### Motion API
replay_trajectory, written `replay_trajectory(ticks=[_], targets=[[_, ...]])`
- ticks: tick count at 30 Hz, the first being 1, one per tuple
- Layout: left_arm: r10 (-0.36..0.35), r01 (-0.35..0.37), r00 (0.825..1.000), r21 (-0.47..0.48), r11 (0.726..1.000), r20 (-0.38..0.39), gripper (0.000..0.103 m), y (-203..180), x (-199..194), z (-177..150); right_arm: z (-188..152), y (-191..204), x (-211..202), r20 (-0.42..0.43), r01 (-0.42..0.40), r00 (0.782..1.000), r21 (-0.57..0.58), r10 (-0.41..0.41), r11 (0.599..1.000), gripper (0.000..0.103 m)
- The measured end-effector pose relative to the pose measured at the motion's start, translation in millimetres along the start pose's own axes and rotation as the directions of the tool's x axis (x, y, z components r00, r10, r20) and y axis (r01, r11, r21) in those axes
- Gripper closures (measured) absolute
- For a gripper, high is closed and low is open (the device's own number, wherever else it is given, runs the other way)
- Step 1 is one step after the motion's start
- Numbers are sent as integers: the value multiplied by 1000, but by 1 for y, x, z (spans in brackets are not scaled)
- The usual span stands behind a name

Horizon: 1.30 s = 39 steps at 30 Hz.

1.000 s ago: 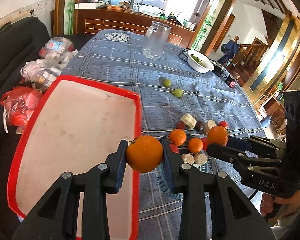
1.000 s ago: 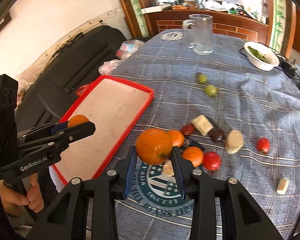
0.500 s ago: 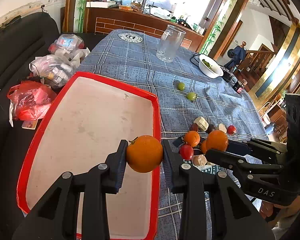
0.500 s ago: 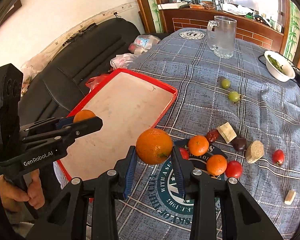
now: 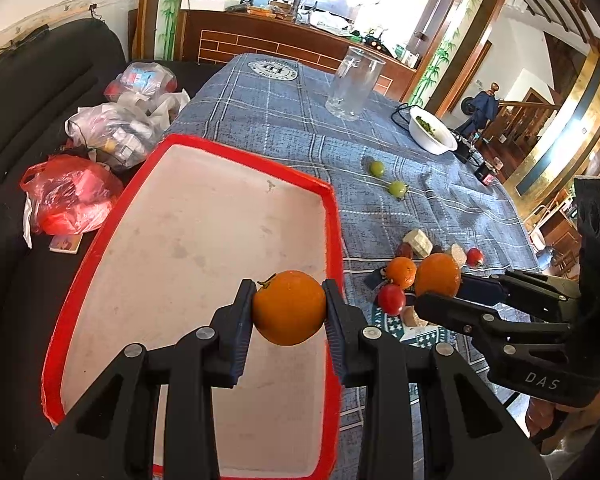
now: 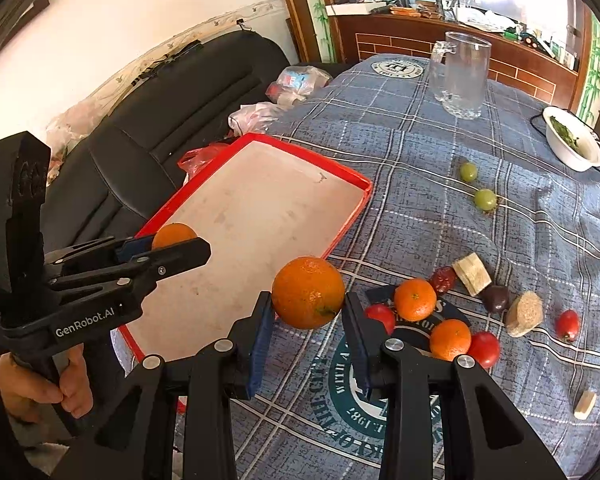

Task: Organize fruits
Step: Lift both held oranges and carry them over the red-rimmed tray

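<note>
My left gripper (image 5: 289,307) is shut on an orange (image 5: 289,307) and holds it above the near right part of the red-rimmed tray (image 5: 332,216). It also shows in the right wrist view (image 6: 176,240) over the tray's near edge (image 6: 352,216). My right gripper (image 6: 308,298) is shut on a second orange (image 6: 308,298), in the air just right of the tray; it shows in the left wrist view (image 5: 438,280). Two small oranges (image 6: 415,299), red tomatoes (image 6: 485,349), green grapes (image 6: 485,199) and cut fruit pieces (image 6: 472,273) lie on the blue checked tablecloth (image 6: 420,160).
A glass jug (image 6: 462,76) and a white bowl of greens (image 6: 574,146) stand at the far end of the table. Plastic bags (image 5: 76,196) lie on a black sofa (image 6: 148,128) left of the table. A cable (image 5: 400,110) runs by the bowl.
Both grippers have moved left and up with their oranges. The left orange now hangs over the tray, and the right orange has come nearer the tray's edge.
</note>
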<state>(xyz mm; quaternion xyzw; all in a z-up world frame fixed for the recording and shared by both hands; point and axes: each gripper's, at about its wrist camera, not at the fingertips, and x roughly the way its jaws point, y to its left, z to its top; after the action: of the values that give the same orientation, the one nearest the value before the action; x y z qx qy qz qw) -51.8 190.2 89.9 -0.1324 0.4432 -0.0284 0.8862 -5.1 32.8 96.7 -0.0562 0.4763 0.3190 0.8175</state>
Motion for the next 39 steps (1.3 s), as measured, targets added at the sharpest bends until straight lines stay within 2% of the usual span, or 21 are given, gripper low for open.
replay_trajectory(ticks=[10,19,26,32,39], targets=[[7,-8,999,-13,1000,-31,72,14,6,-7,5,9,14,-21,-21,1000,-26,21,999,68],[-11,11,997,1,1000,-72,72,19,13,-17,13,2,28,-44,-77,996,2,77,997,68],[-45,47,989,15,999,-140,72,17,20,-32,20,17,53,-109,-139,985,-30,135,990,68],[-73,76,978,12,997,-196,72,18,23,-49,24,35,80,-171,-165,974,-69,151,984,67],[-94,102,969,21,995,-230,72,15,27,-59,21,49,108,-230,-155,965,-119,124,981,67]])
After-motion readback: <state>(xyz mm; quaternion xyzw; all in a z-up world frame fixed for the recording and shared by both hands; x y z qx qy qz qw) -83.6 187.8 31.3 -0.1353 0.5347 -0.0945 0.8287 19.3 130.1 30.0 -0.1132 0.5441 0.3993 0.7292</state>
